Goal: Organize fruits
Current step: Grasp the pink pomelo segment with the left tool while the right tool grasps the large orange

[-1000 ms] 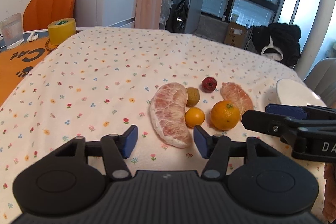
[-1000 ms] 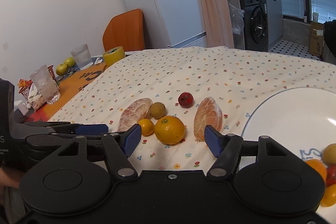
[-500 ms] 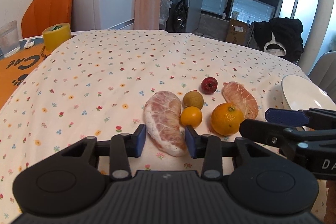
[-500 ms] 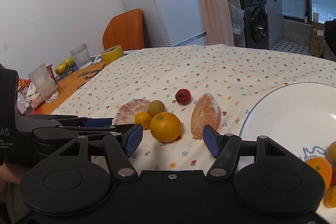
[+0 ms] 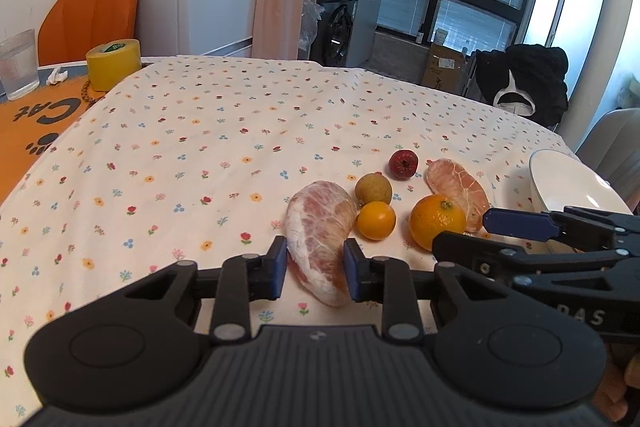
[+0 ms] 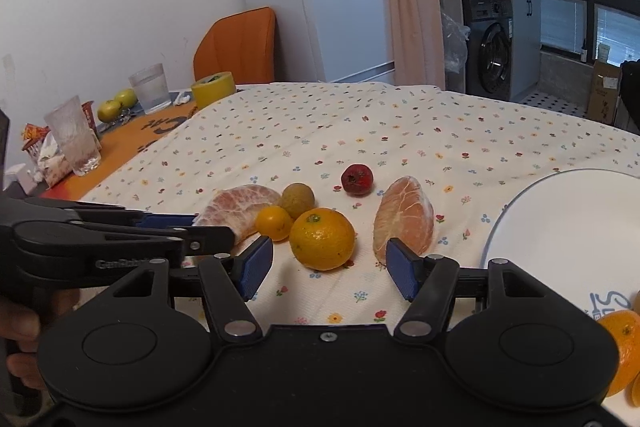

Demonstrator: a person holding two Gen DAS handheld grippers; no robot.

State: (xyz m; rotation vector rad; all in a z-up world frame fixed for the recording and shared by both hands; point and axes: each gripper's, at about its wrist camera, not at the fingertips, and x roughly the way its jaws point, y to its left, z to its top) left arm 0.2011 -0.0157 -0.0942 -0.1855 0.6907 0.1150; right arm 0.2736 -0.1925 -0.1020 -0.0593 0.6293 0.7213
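On the flowered tablecloth (image 5: pixel 200 147) lies a big peeled pomelo segment (image 5: pixel 320 223), and my left gripper (image 5: pixel 315 273) has its blue pads pressed against both sides of its near end. Beside it sit a small orange (image 5: pixel 376 221), a brownish longan (image 5: pixel 373 189), a red fruit (image 5: pixel 403 164), a large orange (image 6: pixel 322 243) and a second pomelo segment (image 6: pixel 404 223). My right gripper (image 6: pixel 330 267) is open just short of the large orange, its right pad near the second segment. A white plate (image 6: pixel 560 227) at the right holds an orange (image 6: pixel 624 351).
A yellow tape roll (image 5: pixel 114 64) and a water glass (image 5: pixel 18 63) stand on the orange mat (image 5: pixel 36 131) at the far left, with an orange chair (image 5: pixel 92 11) behind. Another glass (image 6: pixel 76 137), snack packets and green fruits (image 6: pixel 116 105) sit at the mat's end.
My left gripper has moved forward and narrowed from wide open until its pads meet the big pomelo segment. My right gripper has crept closer to the large orange, still open.
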